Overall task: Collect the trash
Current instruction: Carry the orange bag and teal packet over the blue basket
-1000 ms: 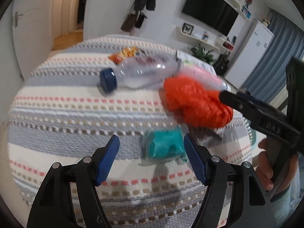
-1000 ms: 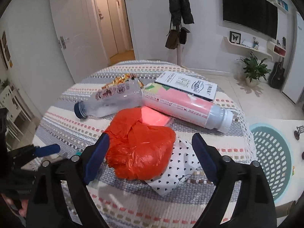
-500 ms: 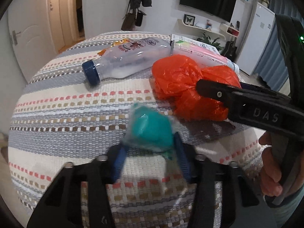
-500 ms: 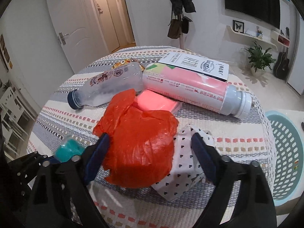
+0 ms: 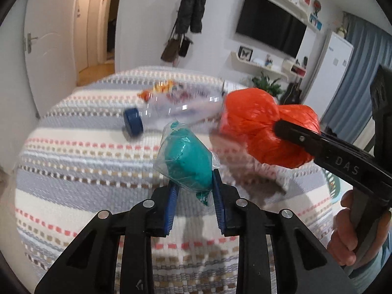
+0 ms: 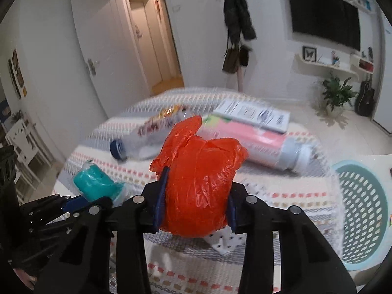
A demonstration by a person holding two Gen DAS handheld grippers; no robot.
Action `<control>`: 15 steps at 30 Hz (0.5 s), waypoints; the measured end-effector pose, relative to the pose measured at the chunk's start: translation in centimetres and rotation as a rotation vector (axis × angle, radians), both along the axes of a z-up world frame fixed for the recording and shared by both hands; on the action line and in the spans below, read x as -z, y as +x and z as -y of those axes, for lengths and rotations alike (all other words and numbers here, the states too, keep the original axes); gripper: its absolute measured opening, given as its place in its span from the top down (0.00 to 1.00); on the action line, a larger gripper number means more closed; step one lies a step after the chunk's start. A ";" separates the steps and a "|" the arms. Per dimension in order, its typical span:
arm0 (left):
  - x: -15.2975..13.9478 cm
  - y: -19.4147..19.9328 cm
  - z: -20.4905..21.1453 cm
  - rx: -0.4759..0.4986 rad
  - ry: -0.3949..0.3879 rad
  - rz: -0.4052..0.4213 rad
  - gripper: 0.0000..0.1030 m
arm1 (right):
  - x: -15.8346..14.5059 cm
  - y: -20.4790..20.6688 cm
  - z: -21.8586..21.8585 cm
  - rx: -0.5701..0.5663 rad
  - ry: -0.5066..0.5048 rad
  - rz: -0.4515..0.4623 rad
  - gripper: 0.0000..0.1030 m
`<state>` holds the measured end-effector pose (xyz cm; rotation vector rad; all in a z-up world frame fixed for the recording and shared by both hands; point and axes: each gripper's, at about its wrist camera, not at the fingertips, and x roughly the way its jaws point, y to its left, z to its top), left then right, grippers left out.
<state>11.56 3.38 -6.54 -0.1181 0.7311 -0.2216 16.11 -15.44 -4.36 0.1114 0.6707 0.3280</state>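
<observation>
My left gripper [image 5: 194,191] is shut on a teal wad in clear plastic [image 5: 187,158] and holds it above the striped tablecloth [image 5: 73,171]. The wad also shows in the right wrist view [image 6: 96,183]. My right gripper [image 6: 196,196] is shut on a crumpled orange plastic bag [image 6: 201,186] lifted off the table; the bag shows in the left wrist view [image 5: 264,127] too. A clear plastic bottle with a blue cap [image 5: 133,125] lies on the table behind, blurred.
A pink and grey tube [image 6: 264,144], a white booklet [image 6: 252,115], a snack wrapper [image 6: 169,111] and a heart-patterned paper [image 6: 225,242] lie on the table. A pale blue perforated basket [image 6: 362,210] stands on the floor to the right of the table.
Both grippers closed: the left on the teal wad, the right on the orange bag. Both have lifted their loads off the tablecloth.
</observation>
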 end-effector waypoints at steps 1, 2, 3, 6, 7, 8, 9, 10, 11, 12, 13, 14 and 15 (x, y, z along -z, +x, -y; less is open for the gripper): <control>-0.6 -0.1 0.0 0.000 -0.004 0.014 0.75 | -0.4 -0.2 0.4 0.005 0.008 0.010 0.65; -1.1 -0.2 0.2 0.000 -0.005 0.028 0.75 | -1.0 -0.5 1.1 0.014 0.023 0.024 0.65; -1.7 -0.4 0.6 0.001 -0.004 0.041 0.75 | -1.6 -0.8 1.9 0.024 0.043 0.035 0.65; -3.2 -0.5 1.6 0.018 0.002 0.073 0.75 | -2.8 -1.4 3.9 0.070 0.061 0.065 0.65; -3.8 -0.4 2.0 0.028 0.006 0.084 0.75 | -3.1 -1.6 5.0 0.093 0.066 0.075 0.65; -4.4 -0.3 2.6 0.040 0.011 0.098 0.75 | -3.3 -1.7 5.7 0.109 0.071 0.078 0.65; -4.9 -0.2 3.2 0.051 0.016 0.109 0.75 | -3.5 -1.7 6.8 0.130 0.079 0.080 0.65; -5.2 -0.2 3.7 0.060 0.019 0.117 0.75 | -3.6 -1.8 7.8 0.145 0.086 0.079 0.65; -5.6 0.1 4.3 0.073 0.023 0.125 0.75 | -3.7 -1.8 9.1 0.170 0.100 0.074 0.65; -6.0 0.3 5.1 0.086 0.028 0.132 0.75 | -3.7 -1.8 10.4 0.193 0.115 0.070 0.65; -6.3 0.5 6.0 0.101 0.034 0.137 0.75 | -3.7 -1.8 11.8 0.222 0.124 0.068 0.65; -6.4 0.6 6.8 0.110 0.038 0.139 0.75 | -3.7 -1.9 12.7 0.246 0.124 0.068 0.65; -6.6 0.9 7.7 0.128 0.043 0.139 0.75 | -3.6 -1.9 13.9 0.278 0.121 0.067 0.65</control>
